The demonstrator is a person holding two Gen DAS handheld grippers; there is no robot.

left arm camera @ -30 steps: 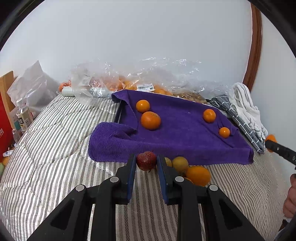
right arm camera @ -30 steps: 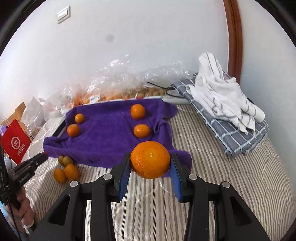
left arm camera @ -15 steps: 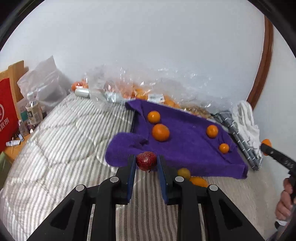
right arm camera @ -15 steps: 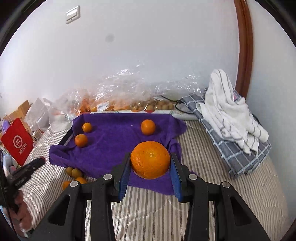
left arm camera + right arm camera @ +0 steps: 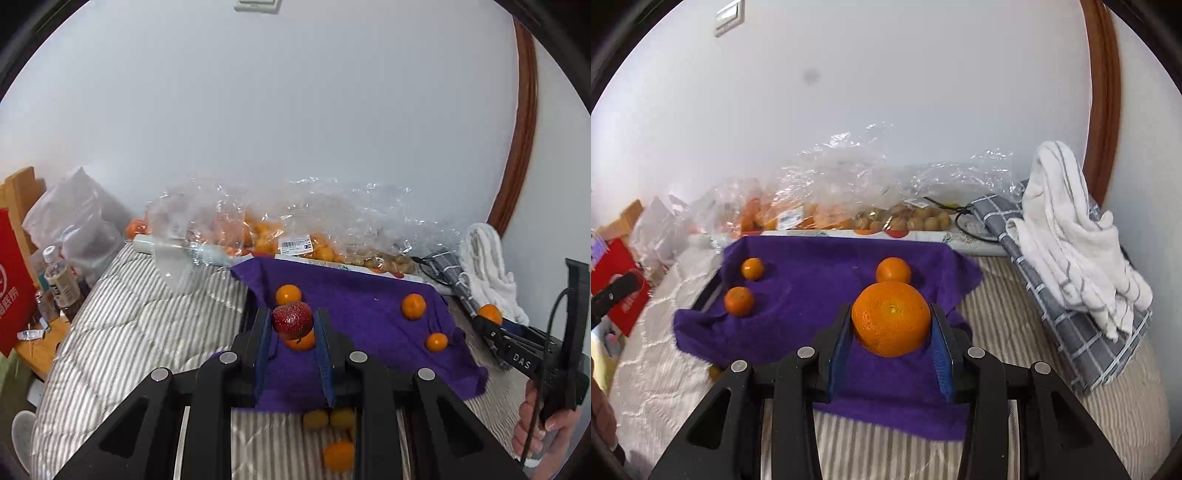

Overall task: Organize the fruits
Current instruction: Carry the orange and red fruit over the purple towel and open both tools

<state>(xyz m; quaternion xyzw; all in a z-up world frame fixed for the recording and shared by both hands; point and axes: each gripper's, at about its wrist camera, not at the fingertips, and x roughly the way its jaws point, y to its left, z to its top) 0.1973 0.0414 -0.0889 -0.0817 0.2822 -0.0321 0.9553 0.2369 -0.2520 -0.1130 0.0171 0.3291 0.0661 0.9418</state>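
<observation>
While I am holding both tools above the striped, quilted bed (image 5: 122,332), my left tool (image 5: 293,325) is clenching a small, dark red, round fruit (image 5: 292,319) between its blue pads, up over the near part of the purple terry towel (image 5: 354,306) spread on the bed. My right tool (image 5: 891,325) is gripping a large, round, dimpled orange (image 5: 891,318) by its sides, and it too is hanging over the near half of that towel. In the right wrist view, three smaller oranges are lying on the towel: two toward its left edge (image 5: 752,268) (image 5: 739,301) and one just behind the held orange (image 5: 893,270). In the left wrist view, a few yellowish and orange fruits (image 5: 338,455) are sitting on the bed in front of the towel's near hem, partly hidden by my tool. Crumpled clear plastic bags of fruit (image 5: 827,192) are lying along the white wall behind the towel, and a white striped cloth (image 5: 1071,236) is resting on a grey checked folded cloth (image 5: 1100,343) at the right.
</observation>
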